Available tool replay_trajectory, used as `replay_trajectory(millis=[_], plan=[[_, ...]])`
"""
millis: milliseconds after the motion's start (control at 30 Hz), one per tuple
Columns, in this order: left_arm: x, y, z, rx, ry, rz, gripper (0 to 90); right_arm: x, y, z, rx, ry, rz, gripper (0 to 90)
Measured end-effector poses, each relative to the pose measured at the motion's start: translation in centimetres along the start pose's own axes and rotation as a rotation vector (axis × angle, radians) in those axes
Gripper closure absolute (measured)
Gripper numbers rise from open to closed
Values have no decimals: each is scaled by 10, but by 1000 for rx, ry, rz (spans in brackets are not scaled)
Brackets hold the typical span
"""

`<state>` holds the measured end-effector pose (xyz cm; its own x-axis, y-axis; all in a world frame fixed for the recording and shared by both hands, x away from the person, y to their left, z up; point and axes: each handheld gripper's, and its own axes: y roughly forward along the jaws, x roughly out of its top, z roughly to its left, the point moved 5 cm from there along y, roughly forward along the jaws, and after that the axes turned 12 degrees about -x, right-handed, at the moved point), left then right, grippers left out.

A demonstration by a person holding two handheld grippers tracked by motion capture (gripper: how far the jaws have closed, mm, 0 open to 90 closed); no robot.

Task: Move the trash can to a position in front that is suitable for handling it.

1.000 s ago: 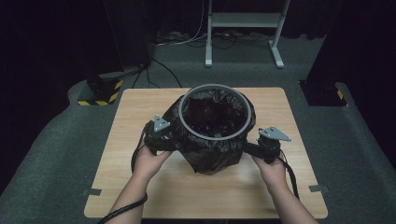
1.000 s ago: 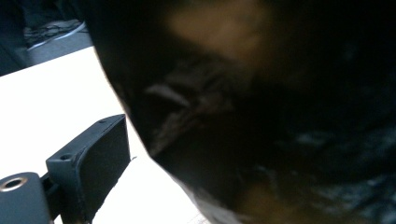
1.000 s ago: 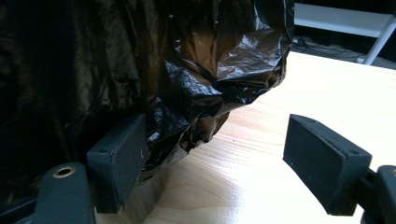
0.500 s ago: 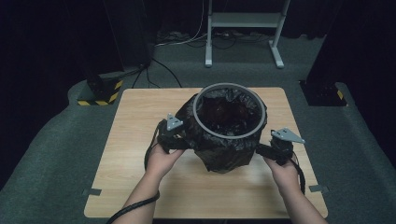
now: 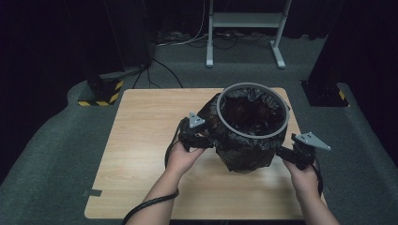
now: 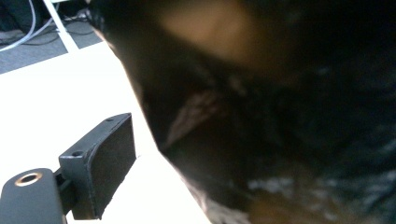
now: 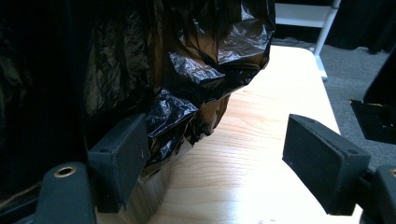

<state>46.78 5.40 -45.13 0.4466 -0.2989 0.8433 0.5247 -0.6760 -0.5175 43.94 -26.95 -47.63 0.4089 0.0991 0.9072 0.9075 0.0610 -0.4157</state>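
The bin point(image 5: 251, 129), lined with a black bag, stands upright toward the bench's point(image 5: 141, 140) right side, squarely between the left gripper point(image 5: 197, 136) and right gripper point(image 5: 293, 154), both with jaws spread, pressing its flanks from outside rather than pinching anything.

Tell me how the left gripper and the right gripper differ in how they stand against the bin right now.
The left gripper sits higher on the bag-lined bin, by its upper left side; the right gripper sits lower, near the bin's base at the right. In the right gripper view the jaws stand wide apart, one against the black bag, the other free over the table; the left gripper view shows one jaw beside the bag. Both press the bin from outside with open jaws.
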Motion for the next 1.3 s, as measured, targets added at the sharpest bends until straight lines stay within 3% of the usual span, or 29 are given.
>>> replay_trajectory(millis=[167, 300, 567, 700, 833, 933, 1133, 1200, 1300], plan=[[2, 5, -5, -9, 13, 4, 104, -4, -2, -9, 7, 31, -1, 209], [1, 4, -3, -19, -28, -26, 90, -5, -4, -13, 14, 31, -5, 188], [-8, -2, 6, -8, -49, -19, 88, -8, -4, -20, -1, 46, 2, 185], [-4, 6, 5, 10, -20, 0, 75, -7, 0, -16, -2, 36, 3, 185], [-1, 14, 1, -10, 1, -3, 70, -5, 2, -13, 2, 26, -3, 182], [-2, 15, -2, -37, -6, -8, 81, -5, 2, -14, -7, 22, -6, 195], [-2, 14, -14, -59, 47, -9, 82, -8, -1, -21, 14, 33, -2, 200], [-3, 13, -11, -52, 41, -16, 75, -7, -2, -22, 12, 27, -6, 187], [-9, 15, 10, -8, -15, 7, 75, -5, 1, -26, -22, 17, -13, 187]])
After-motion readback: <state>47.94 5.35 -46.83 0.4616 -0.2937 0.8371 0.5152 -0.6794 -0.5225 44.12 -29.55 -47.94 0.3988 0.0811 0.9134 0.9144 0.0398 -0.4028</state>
